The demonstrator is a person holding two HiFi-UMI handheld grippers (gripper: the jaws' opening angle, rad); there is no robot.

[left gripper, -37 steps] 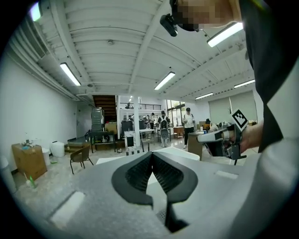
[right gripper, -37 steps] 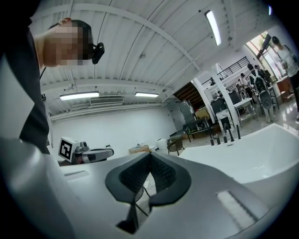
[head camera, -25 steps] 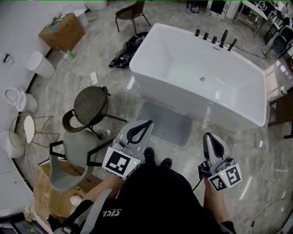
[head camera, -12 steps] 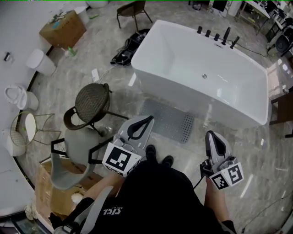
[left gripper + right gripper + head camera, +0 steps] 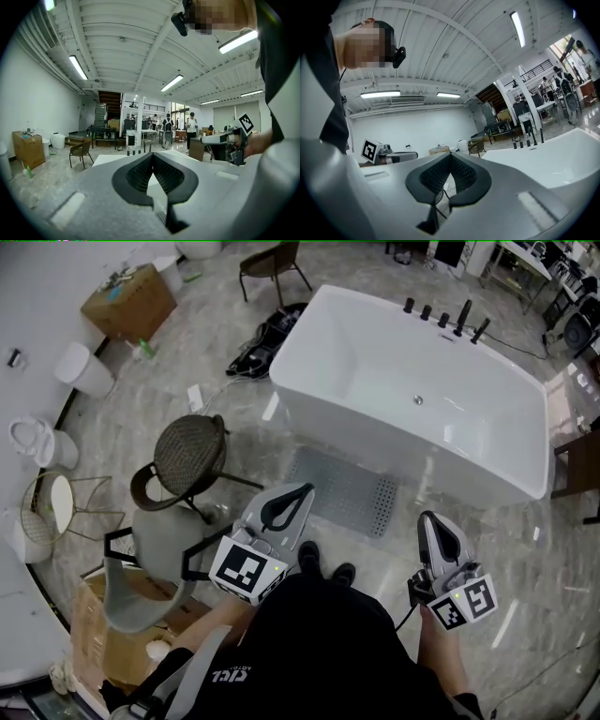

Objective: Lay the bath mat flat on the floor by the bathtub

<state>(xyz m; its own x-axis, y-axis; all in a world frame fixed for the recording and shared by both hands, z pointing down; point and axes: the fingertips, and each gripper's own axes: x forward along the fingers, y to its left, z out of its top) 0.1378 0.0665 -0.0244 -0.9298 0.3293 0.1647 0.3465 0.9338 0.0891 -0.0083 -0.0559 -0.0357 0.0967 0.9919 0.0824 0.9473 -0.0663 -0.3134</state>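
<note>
The grey perforated bath mat (image 5: 345, 491) lies flat on the marble floor along the near side of the white bathtub (image 5: 412, 390). Both grippers hang at waist height, nearer me than the mat and touching nothing. My left gripper (image 5: 302, 491) is shut and empty, its tip over the mat's near left edge in the head view. My right gripper (image 5: 427, 519) is shut and empty too, right of the mat. In the left gripper view the jaws of the left gripper (image 5: 151, 155) meet at the tip. The right gripper (image 5: 450, 156) looks the same in its own view.
A brown round-seat chair (image 5: 186, 454) and a grey chair (image 5: 139, 568) stand left of the mat. A wire basket (image 5: 47, 507), white bins (image 5: 80, 369), a cardboard box (image 5: 128, 302) and a black bag (image 5: 258, 338) lie further left. My feet (image 5: 323, 566) are just before the mat.
Nothing has visibly changed beyond a slight shift of the head view; both grippers stay shut and nearly still, and the mat has not moved.
</note>
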